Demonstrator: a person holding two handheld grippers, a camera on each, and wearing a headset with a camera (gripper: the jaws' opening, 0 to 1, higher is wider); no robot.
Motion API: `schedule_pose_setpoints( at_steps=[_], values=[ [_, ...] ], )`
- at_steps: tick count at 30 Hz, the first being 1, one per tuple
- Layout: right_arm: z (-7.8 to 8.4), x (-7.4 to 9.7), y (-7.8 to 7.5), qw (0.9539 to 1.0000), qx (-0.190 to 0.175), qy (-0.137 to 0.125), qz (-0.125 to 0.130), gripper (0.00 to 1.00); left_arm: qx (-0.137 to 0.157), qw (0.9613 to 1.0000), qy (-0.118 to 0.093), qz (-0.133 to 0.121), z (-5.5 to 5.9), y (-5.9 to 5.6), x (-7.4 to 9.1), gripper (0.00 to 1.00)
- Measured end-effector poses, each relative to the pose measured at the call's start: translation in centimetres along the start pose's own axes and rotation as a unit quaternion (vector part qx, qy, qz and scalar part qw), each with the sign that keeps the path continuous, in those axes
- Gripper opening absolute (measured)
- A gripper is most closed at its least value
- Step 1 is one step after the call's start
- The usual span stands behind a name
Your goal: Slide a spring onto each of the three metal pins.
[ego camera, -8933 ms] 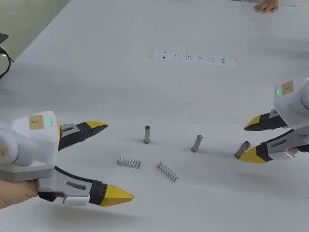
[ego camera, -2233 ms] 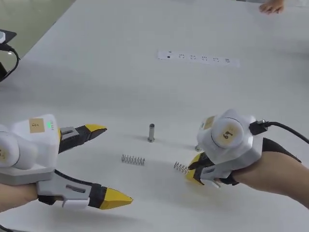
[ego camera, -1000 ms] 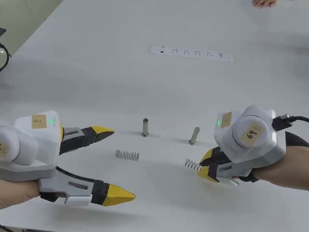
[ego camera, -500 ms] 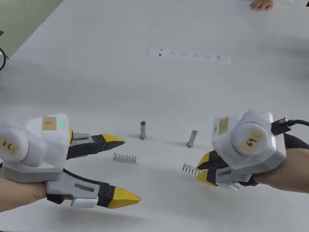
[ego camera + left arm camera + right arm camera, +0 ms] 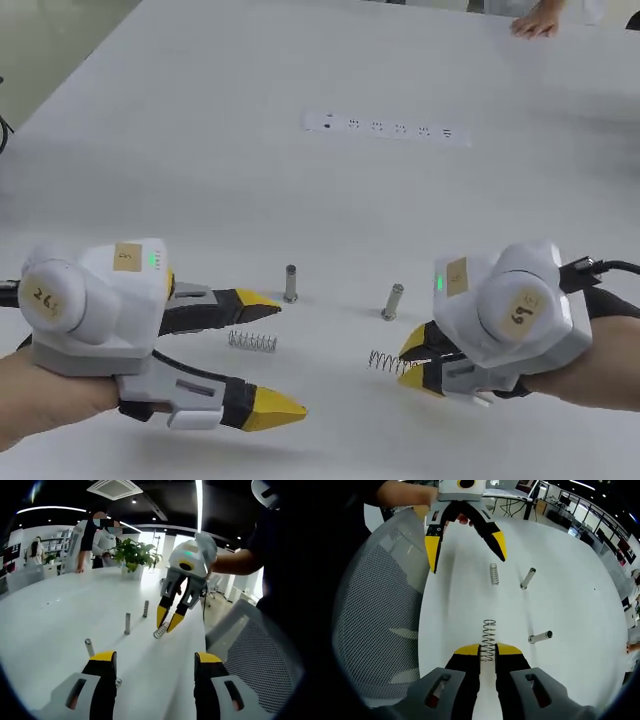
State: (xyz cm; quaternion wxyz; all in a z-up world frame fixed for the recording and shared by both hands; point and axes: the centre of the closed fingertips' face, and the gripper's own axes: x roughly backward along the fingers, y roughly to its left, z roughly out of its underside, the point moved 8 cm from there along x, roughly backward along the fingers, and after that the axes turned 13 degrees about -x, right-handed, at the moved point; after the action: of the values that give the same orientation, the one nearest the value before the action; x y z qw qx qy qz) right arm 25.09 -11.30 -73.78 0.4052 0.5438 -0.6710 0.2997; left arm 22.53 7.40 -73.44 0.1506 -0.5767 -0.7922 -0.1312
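Your right gripper is closed down to a narrow gap, its yellow tips pinching one end of a spring. The rest of the coil pokes out ahead of the jaws, low over the white counter. Your left gripper hovers with its jaws spread wide and nothing in its grasp. A second spring lies flat on the counter close to its tips.

Two metal pins stand on the counter between your grippers. One pin is just beyond the loose spring, and the other pin is just beyond the held one. In the left gripper view a third pin stands farther off. Its surface looks ribbed like a coil, though it is too small to be sure. A power strip lies well beyond the pins.
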Motion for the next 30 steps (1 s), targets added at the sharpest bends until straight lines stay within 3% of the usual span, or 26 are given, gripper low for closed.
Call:
schedule_pose_setpoints(
  at_steps=[10,20,23,30],
  values=[
    [-1.0,0.6,0.3,0.9997,0.019,-0.015,-0.01,0.08,-0.002,0.9998,-0.012,0.014,-0.3,0.4,-1.4,0.5],
    [-2.2,1.1,1.0,0.9986,0.038,-0.031,-0.017,0.08,-0.01,0.9993,-0.02,0.03,-1.0,0.1,-2.9,0.41],
    [-2.3,1.1,1.0,0.9984,0.041,-0.035,-0.019,0.08,-0.017,0.9992,-0.024,0.026,-1.4,0.1,-3.2,0.33],
    [-2.5,1.2,1.0,0.998,0.04,-0.043,-0.024,0.08,-0.023,0.9986,-0.03,0.036,-1.8,-0.1,-4.1,0.29]
  ],
)
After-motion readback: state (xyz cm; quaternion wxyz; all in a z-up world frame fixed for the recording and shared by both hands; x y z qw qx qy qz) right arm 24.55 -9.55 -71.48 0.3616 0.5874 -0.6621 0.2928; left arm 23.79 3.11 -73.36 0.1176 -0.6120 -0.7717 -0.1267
